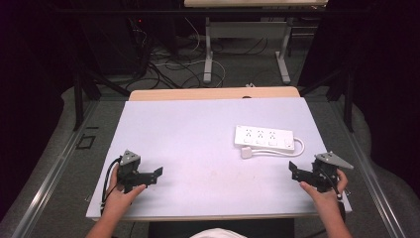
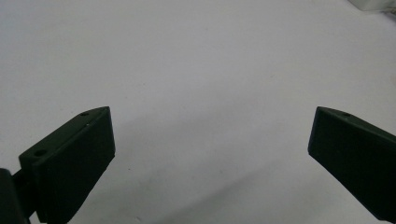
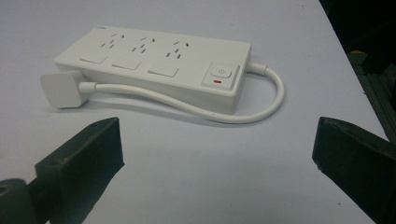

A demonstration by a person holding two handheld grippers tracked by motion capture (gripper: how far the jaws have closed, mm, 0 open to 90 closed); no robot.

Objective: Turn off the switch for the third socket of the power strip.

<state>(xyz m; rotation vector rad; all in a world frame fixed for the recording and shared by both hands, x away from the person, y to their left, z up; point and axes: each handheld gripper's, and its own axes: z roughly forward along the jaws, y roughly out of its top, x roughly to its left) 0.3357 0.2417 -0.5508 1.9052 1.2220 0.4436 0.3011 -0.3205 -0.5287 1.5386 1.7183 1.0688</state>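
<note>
Strip (image 1: 264, 138) lies right of centre on the surface (image 1: 188, 148), long axis left-right, plug (image 1: 246, 152) at its near side. Right tongs (image 1: 293, 171), wide, sit nearer; left tongs (image 1: 157, 173), wide, well apart.

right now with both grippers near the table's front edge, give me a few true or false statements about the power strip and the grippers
1. The power strip lies nearer the right gripper than the left gripper. True.
2. The right gripper is clamped on the plug. False: its jaws are wide apart, short of it.
3. The cord loops from the strip's end back along its side. True.
4. The left gripper holds something. False: it is open over bare table.
</note>
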